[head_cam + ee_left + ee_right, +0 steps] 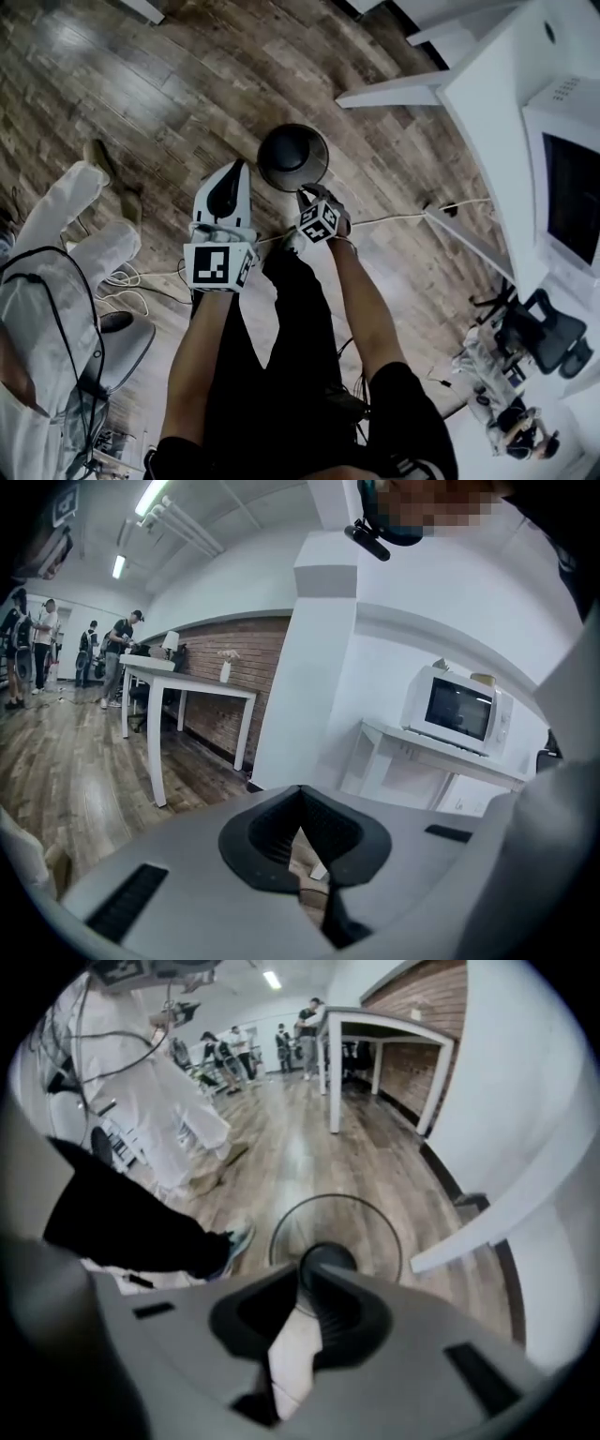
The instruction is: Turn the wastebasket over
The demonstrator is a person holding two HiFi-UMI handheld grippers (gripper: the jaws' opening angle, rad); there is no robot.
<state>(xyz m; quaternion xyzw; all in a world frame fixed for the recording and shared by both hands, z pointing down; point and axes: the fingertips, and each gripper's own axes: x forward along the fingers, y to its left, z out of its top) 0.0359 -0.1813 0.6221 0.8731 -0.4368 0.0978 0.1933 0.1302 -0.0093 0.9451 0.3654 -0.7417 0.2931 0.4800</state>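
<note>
The wastebasket [292,156] is a dark round wire-mesh bin over the wood floor, straight ahead of me. In the right gripper view I look down into the wastebasket [375,1232], with its thin round rim and small dark base. My right gripper [306,194] is at its near rim, and its jaws [312,1262] look shut on the rim. My left gripper [238,169] hovers just left of the bin without touching it. The left gripper [300,795] points almost level at a white column, tips together, nothing between them.
A person in white clothes [56,244] stands at the left, with cables [131,277] on the floor nearby. White table legs [394,92] and a white counter [497,103] lie to the right of the bin. An office chair [548,333] is further right. A microwave [459,710] sits on a shelf.
</note>
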